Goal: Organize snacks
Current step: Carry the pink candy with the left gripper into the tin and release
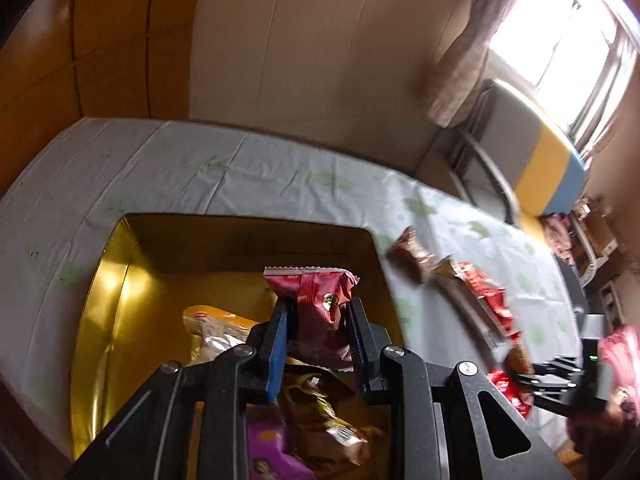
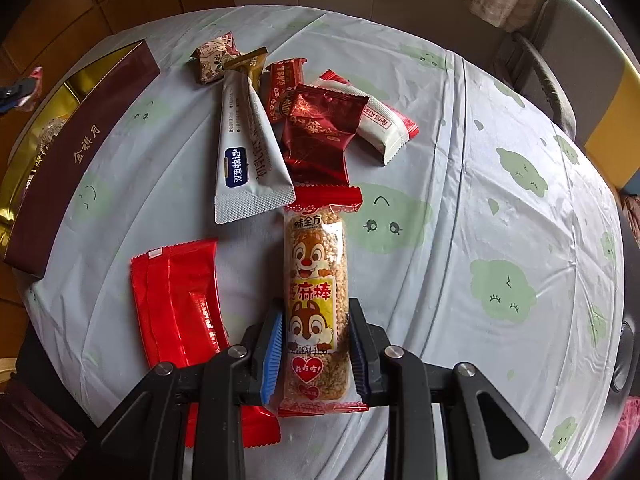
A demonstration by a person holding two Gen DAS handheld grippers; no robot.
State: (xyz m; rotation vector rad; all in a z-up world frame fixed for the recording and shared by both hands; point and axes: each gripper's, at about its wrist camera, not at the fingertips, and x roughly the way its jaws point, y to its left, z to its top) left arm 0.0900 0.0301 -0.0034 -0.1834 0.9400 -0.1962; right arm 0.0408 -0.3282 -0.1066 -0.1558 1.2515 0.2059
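Note:
In the left wrist view my left gripper (image 1: 318, 320) is shut on a dark pink snack packet (image 1: 320, 304) and holds it over the open gold-lined box (image 1: 104, 312), which holds several other packets. In the right wrist view my right gripper (image 2: 314, 340) is shut on a long sesame bar packet with a chipmunk print (image 2: 316, 292), just above the tablecloth. Ahead of it lie a red flat packet (image 2: 180, 300), a grey-white pouch (image 2: 248, 148), a dark red packet (image 2: 320, 132), a white-red packet (image 2: 380, 120) and a small patterned packet (image 2: 214, 58).
The box shows at the left of the right wrist view, with its maroon side (image 2: 80, 152). The round table has a white cloth with green prints (image 2: 500, 200). A chair (image 2: 560, 72) stands at the far right. My right gripper shows at the right edge of the left view (image 1: 568, 380).

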